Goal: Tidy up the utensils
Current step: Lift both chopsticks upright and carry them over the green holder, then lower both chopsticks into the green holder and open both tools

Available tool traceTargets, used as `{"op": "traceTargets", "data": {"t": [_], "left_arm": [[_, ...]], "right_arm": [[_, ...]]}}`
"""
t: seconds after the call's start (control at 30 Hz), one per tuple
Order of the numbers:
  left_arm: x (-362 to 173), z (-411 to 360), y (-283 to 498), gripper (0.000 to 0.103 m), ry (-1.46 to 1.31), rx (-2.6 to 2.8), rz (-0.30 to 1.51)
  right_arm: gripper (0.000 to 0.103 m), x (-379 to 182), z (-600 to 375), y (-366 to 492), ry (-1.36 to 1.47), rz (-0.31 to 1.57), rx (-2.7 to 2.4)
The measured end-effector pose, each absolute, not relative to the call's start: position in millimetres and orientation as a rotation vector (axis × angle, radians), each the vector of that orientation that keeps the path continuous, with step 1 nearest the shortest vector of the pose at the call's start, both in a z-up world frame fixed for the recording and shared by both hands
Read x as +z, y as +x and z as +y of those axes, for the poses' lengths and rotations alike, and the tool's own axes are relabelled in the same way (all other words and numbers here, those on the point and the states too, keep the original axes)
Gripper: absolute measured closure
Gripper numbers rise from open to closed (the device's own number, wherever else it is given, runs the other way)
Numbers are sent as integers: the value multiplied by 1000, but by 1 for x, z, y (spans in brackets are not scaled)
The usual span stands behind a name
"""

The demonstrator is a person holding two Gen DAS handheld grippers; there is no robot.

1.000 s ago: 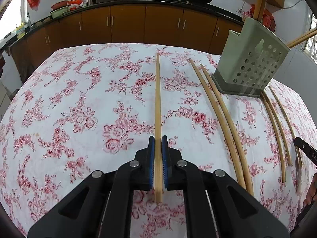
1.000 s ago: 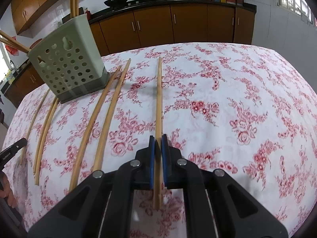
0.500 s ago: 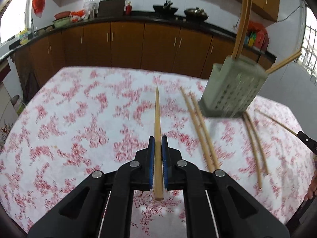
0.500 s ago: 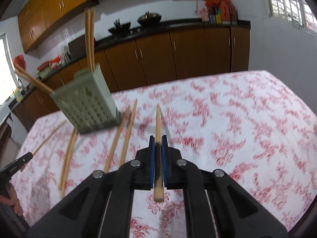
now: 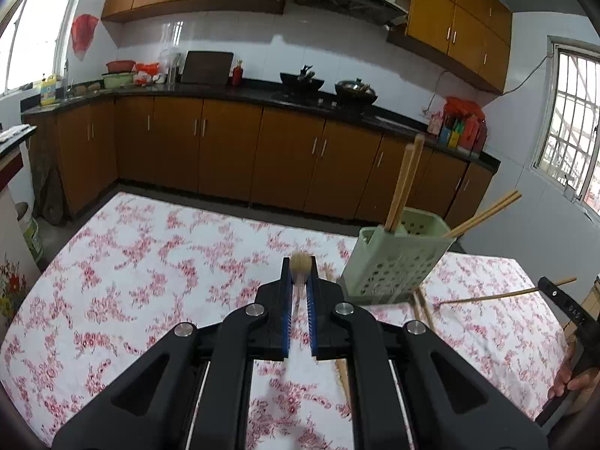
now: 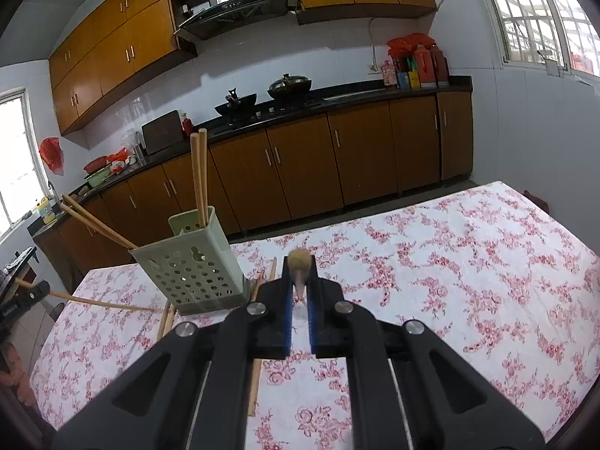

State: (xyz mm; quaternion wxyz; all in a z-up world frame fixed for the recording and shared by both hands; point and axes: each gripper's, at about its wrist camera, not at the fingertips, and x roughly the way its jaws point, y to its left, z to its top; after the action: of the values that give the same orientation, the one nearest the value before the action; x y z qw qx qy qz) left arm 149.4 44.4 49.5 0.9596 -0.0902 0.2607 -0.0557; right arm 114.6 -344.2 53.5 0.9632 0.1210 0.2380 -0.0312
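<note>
In the left wrist view my left gripper is shut on a wooden chopstick, seen end-on and lifted above the flowered tablecloth. The green perforated holder stands to its right with chopsticks leaning inside. My right gripper is likewise shut on a chopstick, raised, with the holder at its left. Each view catches the other gripper at its edge with its chopstick slanting toward the holder's base.
Loose chopsticks lie on the cloth beside the holder, with more on its other side. A hand grips the far tool. Brown kitchen cabinets and a counter with woks stand beyond the table's far edge.
Both grippers have risen off the table with their chopsticks and tilted up, so the sticks now show end-on. The holder and loose chopsticks stayed in place.
</note>
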Motion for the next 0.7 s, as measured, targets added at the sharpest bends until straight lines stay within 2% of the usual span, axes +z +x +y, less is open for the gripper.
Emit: {"op": "traceTargets", "data": {"t": [0.3,0.7], "left_arm": [[57,40,151,95,-166,-115,517],[117,17,137,95,-151,-231,418]], "right_arm": [[95,67,-336,117,216,449,-37],[95,165,-329,111,232,304,97]]}}
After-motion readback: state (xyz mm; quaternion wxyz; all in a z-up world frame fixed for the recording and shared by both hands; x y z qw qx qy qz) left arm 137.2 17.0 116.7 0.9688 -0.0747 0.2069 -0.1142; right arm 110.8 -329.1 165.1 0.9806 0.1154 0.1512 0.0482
